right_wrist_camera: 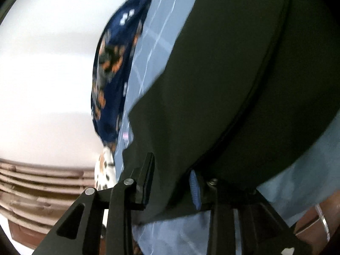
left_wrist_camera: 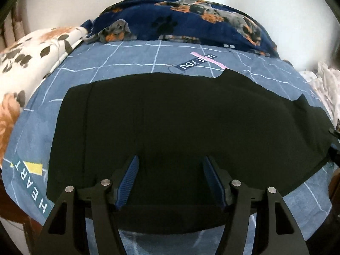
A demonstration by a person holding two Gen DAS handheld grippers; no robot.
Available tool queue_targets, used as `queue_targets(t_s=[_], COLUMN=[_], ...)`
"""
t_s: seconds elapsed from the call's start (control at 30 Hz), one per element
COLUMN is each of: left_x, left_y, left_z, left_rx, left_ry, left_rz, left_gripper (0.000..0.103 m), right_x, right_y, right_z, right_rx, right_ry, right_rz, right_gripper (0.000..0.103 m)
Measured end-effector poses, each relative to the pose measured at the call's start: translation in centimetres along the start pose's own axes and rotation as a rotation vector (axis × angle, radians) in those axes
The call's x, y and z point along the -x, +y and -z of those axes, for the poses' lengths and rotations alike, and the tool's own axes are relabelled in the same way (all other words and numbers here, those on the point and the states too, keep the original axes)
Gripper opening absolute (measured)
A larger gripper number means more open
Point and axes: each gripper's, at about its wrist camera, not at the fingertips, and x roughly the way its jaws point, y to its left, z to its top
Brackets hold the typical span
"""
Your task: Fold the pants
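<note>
Black pants (left_wrist_camera: 170,119) lie spread flat on a blue checked bed sheet (left_wrist_camera: 127,63). My left gripper (left_wrist_camera: 170,163) is open, its blue-padded fingers (left_wrist_camera: 127,180) hovering over the near edge of the pants, holding nothing. In the tilted, blurred right wrist view the pants (right_wrist_camera: 223,85) fill the middle and right. My right gripper (right_wrist_camera: 172,170) stands open with the pants' edge lying between its fingers (right_wrist_camera: 194,189); one finger is above the cloth and the other is partly hidden under it.
A navy dog-print blanket (left_wrist_camera: 191,19) is heaped at the far side of the bed. A white leaf-print cover (left_wrist_camera: 31,59) lies at the left. White cloth (left_wrist_camera: 327,85) sits at the right edge. A white wall (right_wrist_camera: 46,63) and slatted wood (right_wrist_camera: 31,182) show beyond.
</note>
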Motion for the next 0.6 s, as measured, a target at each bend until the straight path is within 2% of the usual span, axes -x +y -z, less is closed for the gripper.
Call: queue_targets(t_s=[0.07, 0.2, 0.3, 0.33, 0.37, 0.4, 0.6], left_x=[0.0, -0.1, -0.2, -0.2, -0.3, -0.3, -0.4], left_y=[-0.1, 0.1, 0.4, 0.5, 0.4, 0.4, 0.6], left_z=[0.1, 0.1, 0.0, 0.0, 0.0, 0.0, 0.0], left_rx=[-0.005, -0.001, 0.001, 0.0, -0.003, -0.012, -0.009], left_ry=[-0.002, 0.001, 0.005, 0.005, 0.004, 0.004, 0.004], left_rz=[-0.007, -0.017, -0.022, -0.023, -0.025, -0.033, -0.038], left_gripper=[0.064, 0.064, 0.064, 0.064, 0.064, 0.064, 0.064], right_x=[1.2, 4.5, 6.7, 7.1, 7.9, 8.3, 13.1], right_y=[-0.9, -2.4, -3.6, -3.9, -3.9, -3.9, -1.2], right_z=[-1.7, -6.0, -9.7, -10.4, -11.1, -11.4, -9.3], right_rx=[-0.038, -0.046, -0.054, -0.053, -0.039, -0.028, 0.117], right_ry=[-0.042, -0.182, -0.268, -0.28, -0.297, -0.306, -0.4], right_rz=[-0.021, -0.021, 0.022, 0.027, 0.062, 0.076, -0.038], right_gripper=[0.03, 0.03, 0.03, 0.014, 0.007, 0.005, 0.004])
